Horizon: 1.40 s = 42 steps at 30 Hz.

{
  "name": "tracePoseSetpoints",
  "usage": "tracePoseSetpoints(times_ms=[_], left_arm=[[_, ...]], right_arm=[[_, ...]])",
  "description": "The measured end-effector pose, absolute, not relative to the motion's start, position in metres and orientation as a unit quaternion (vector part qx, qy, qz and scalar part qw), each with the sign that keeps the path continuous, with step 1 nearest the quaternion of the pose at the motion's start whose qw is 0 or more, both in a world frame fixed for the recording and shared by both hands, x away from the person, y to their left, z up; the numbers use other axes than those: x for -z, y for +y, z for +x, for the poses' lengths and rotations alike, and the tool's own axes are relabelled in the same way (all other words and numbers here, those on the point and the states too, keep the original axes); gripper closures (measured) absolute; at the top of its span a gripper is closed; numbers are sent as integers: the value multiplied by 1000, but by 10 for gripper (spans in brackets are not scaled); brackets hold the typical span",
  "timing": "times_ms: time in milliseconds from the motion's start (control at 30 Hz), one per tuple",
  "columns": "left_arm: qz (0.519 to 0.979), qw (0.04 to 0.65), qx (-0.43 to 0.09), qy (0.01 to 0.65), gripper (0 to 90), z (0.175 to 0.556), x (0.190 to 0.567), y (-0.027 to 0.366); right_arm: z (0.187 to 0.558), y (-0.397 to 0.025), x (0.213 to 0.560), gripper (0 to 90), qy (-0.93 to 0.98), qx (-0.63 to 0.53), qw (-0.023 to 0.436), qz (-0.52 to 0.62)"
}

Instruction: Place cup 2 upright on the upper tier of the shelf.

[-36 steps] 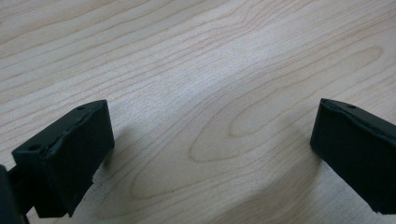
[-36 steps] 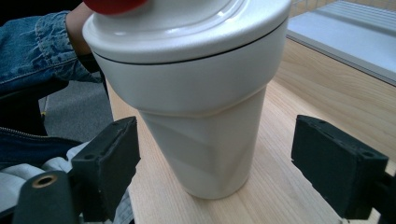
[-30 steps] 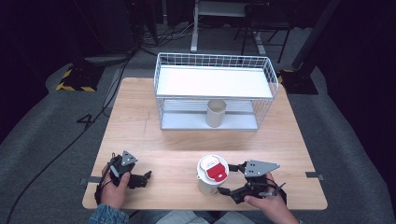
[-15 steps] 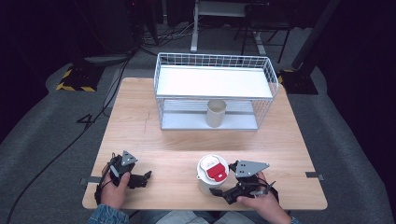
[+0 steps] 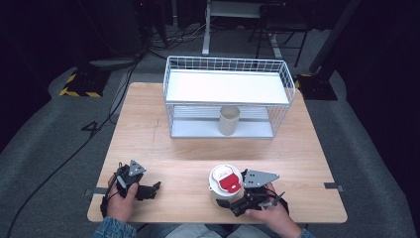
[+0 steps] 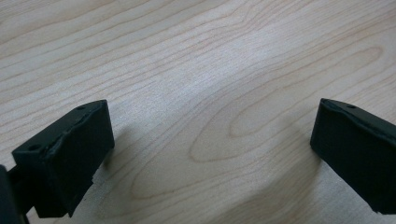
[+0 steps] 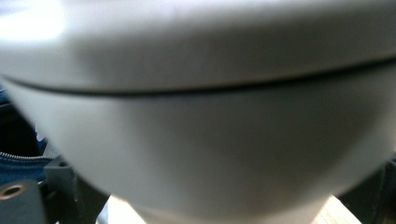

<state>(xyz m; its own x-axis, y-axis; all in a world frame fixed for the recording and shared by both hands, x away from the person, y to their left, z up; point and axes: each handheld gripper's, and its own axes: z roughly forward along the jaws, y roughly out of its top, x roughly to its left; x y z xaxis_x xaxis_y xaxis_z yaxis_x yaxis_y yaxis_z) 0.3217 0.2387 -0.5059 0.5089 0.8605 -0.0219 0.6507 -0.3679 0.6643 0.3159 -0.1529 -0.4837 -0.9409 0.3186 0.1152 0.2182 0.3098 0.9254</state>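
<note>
The left gripper [image 6: 212, 154] is gaping wide over bare table [image 5: 188, 163]. The right gripper [image 5: 237, 201] is pressing against the white cup [image 5: 224, 184]; its spread is hidden. A wire rack [image 5: 228, 94] is standing behind.

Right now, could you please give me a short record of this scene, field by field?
Work in hand: right gripper is at the white lidded container near the table's front edge
Container lid: white with a red patch on top
Right jaws: hidden by the container; state unclear
Left gripper: open, resting on bare wood, holding nothing
Wire rack: stands at the table's far side, with a white top shelf
Beige cup: upright on the rack's lower level
Table: light wood
</note>
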Motion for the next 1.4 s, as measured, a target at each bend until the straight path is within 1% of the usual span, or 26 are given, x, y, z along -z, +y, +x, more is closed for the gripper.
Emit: tracePoseSetpoints(times_ms=[367,533,1400], left_arm=[[810,314,-167,466,1,322,506,239],[810,314,-167,466,1,322,506,239],[810,314,-167,466,1,322,506,239]], right_arm=[[317,-146,488,52,793,-585,47,163],[317,-146,488,71,789,-590,55,160],[314,-146,483,86,802,-571,71,159]])
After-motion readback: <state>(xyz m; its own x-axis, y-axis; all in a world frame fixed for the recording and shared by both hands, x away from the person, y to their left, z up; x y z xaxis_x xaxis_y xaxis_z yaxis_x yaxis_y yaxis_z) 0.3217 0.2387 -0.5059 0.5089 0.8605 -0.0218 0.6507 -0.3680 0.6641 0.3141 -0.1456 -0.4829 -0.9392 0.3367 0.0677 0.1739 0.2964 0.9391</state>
